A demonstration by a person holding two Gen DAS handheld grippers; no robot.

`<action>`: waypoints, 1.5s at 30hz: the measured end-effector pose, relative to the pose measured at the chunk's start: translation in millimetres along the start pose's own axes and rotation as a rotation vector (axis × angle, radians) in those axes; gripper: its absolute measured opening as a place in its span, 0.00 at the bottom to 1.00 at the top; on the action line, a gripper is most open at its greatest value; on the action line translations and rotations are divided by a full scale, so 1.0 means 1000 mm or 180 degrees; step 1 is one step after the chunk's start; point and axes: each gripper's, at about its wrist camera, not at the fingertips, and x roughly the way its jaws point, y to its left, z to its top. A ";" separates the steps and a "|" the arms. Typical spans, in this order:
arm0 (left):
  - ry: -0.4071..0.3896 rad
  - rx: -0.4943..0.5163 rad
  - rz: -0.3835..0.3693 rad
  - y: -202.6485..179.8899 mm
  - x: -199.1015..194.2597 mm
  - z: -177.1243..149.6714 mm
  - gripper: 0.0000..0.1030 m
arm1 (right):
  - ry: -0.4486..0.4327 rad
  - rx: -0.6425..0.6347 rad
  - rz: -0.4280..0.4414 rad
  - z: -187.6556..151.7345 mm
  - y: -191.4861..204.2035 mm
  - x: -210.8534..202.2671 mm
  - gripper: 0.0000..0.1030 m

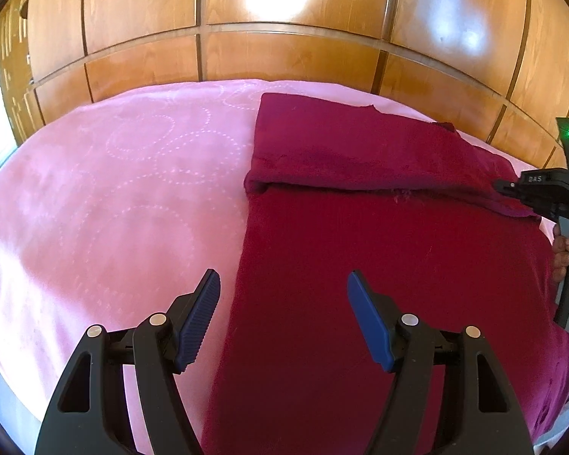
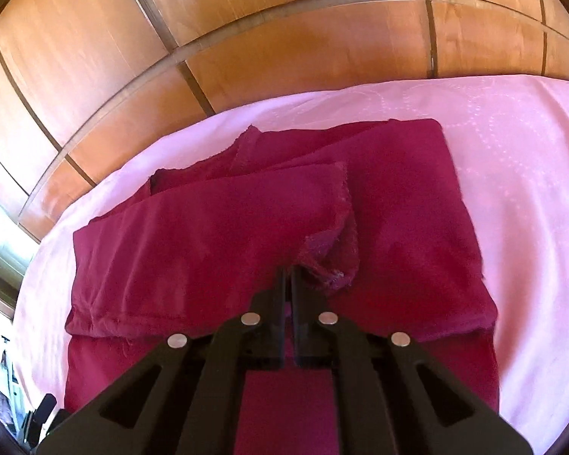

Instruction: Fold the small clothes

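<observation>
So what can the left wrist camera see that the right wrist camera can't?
Only the left wrist view shows the left gripper, jaws open above the cloth's edge, and the person's hand on the other tool.

Only the right wrist view shows the right gripper up close, jaws shut on the frayed corner of the cloth.

Both show the dark red cloth partly folded on the pink bedcover, with wooden panels behind.
</observation>
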 end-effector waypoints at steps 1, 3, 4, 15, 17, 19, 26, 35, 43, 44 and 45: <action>0.0007 -0.0001 0.0006 0.001 0.000 -0.001 0.67 | -0.0014 -0.0004 0.0004 -0.003 -0.001 -0.003 0.01; 0.0028 -0.0011 0.0018 0.004 -0.001 -0.004 0.67 | -0.0018 0.0026 0.0029 -0.007 -0.005 -0.006 0.00; 0.0040 -0.0028 0.0022 0.005 -0.002 -0.005 0.67 | -0.0030 0.0034 0.0033 -0.008 -0.006 -0.009 0.00; 0.0102 -0.0140 -0.0009 0.014 -0.014 -0.022 0.67 | 0.0001 -0.0032 -0.0134 -0.006 -0.010 -0.007 0.32; 0.0118 -0.0140 0.0003 0.017 -0.017 -0.026 0.67 | 0.0142 -0.0069 -0.0286 -0.011 -0.014 0.006 0.24; 0.0132 -0.0150 0.0010 0.020 -0.021 -0.030 0.67 | 0.0130 -0.0076 -0.0266 -0.012 -0.016 0.004 0.23; 0.0247 -0.0134 -0.0271 0.031 -0.046 -0.054 0.67 | 0.0105 -0.0236 -0.0068 -0.028 -0.028 -0.046 0.65; 0.0606 -0.0014 -0.0552 0.036 -0.060 -0.093 0.63 | 0.0494 -0.0182 0.0022 -0.121 -0.091 -0.124 0.59; 0.0860 0.0031 -0.0690 0.036 -0.061 -0.105 0.26 | 0.0894 -0.0103 0.0229 -0.193 -0.099 -0.164 0.39; 0.0879 0.0004 -0.0723 0.038 -0.061 -0.104 0.17 | 0.0933 -0.0112 0.0233 -0.198 -0.099 -0.163 0.35; 0.0890 -0.0027 -0.0775 0.040 -0.063 -0.104 0.13 | 0.0973 -0.0106 0.0241 -0.198 -0.098 -0.162 0.26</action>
